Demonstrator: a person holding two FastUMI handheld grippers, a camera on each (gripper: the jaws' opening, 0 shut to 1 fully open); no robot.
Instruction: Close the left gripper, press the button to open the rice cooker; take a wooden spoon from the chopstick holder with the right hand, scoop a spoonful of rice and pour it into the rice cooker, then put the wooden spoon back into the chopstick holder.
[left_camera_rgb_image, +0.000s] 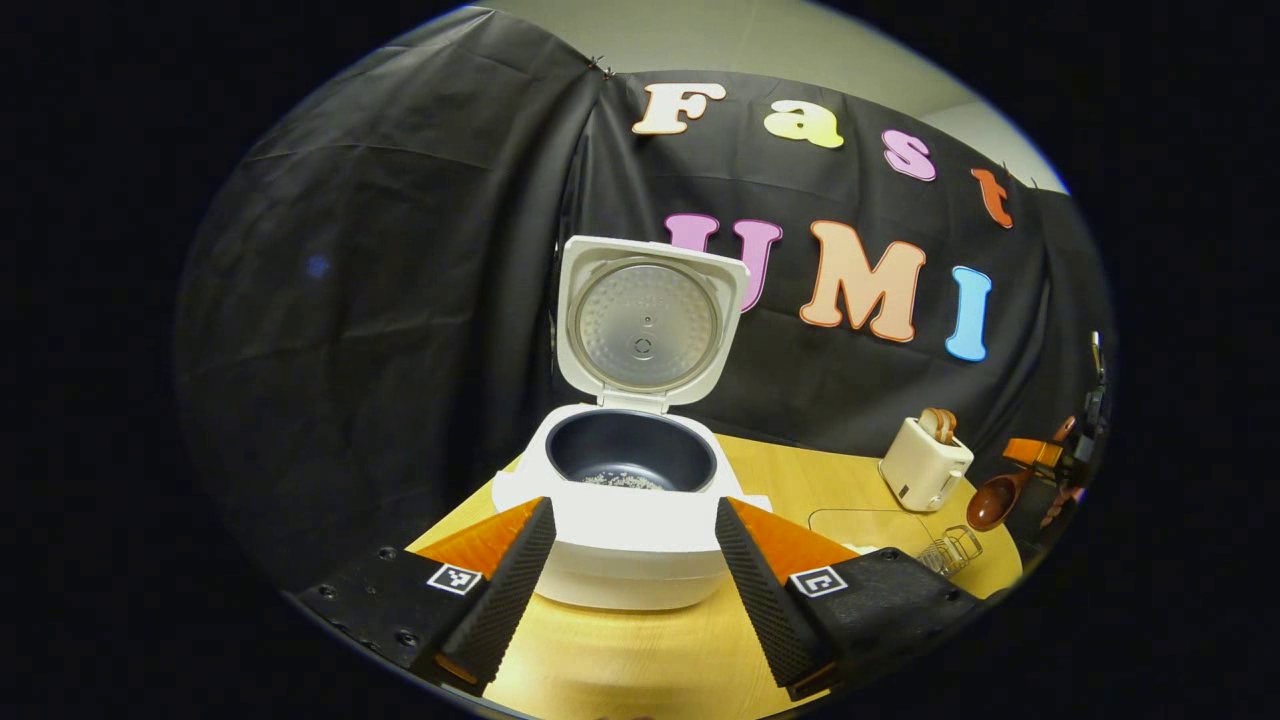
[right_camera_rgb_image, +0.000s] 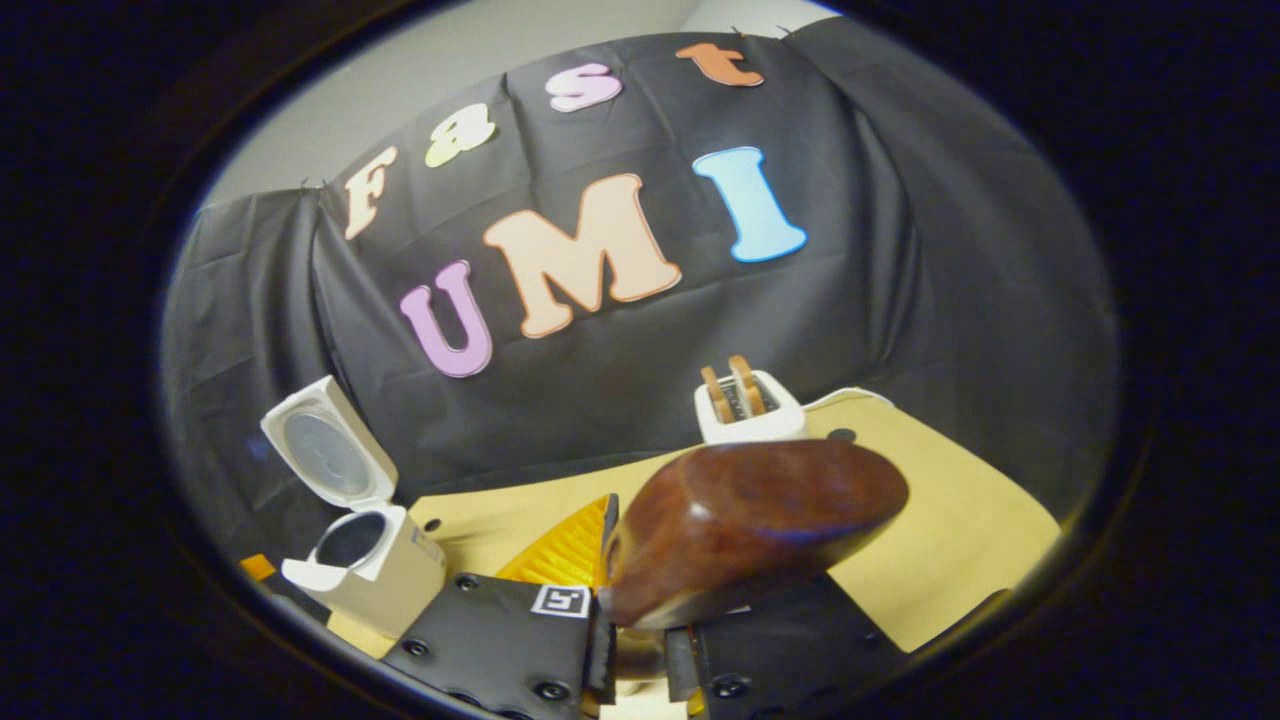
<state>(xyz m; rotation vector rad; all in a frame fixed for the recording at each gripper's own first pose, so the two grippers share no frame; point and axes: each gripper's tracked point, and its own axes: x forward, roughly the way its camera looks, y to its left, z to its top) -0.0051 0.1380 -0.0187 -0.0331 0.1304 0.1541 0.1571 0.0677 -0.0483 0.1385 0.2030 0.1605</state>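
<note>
The white rice cooker (left_camera_rgb_image: 628, 540) stands open on the wooden table, its lid (left_camera_rgb_image: 645, 325) upright. A little rice (left_camera_rgb_image: 622, 480) lies in the dark inner pot. My left gripper (left_camera_rgb_image: 633, 510) is open just before the cooker's front, one finger to each side, holding nothing. Far right in the left gripper view, the right gripper (left_camera_rgb_image: 1060, 460) holds the wooden spoon (left_camera_rgb_image: 995, 500) above the wire chopstick holder (left_camera_rgb_image: 952, 548). In the right gripper view, my right gripper (right_camera_rgb_image: 640, 640) is shut on the spoon's handle. The brown spoon bowl (right_camera_rgb_image: 750, 520) juts forward, and the cooker (right_camera_rgb_image: 360, 560) is off to the left.
A white toaster (left_camera_rgb_image: 925, 462) with bread slices stands at the back right of the table (left_camera_rgb_image: 640, 660), also seen as the toaster (right_camera_rgb_image: 748, 405) beyond the spoon. A clear shallow container (left_camera_rgb_image: 865, 525) lies between the cooker and the chopstick holder. Black cloth walls the table's back.
</note>
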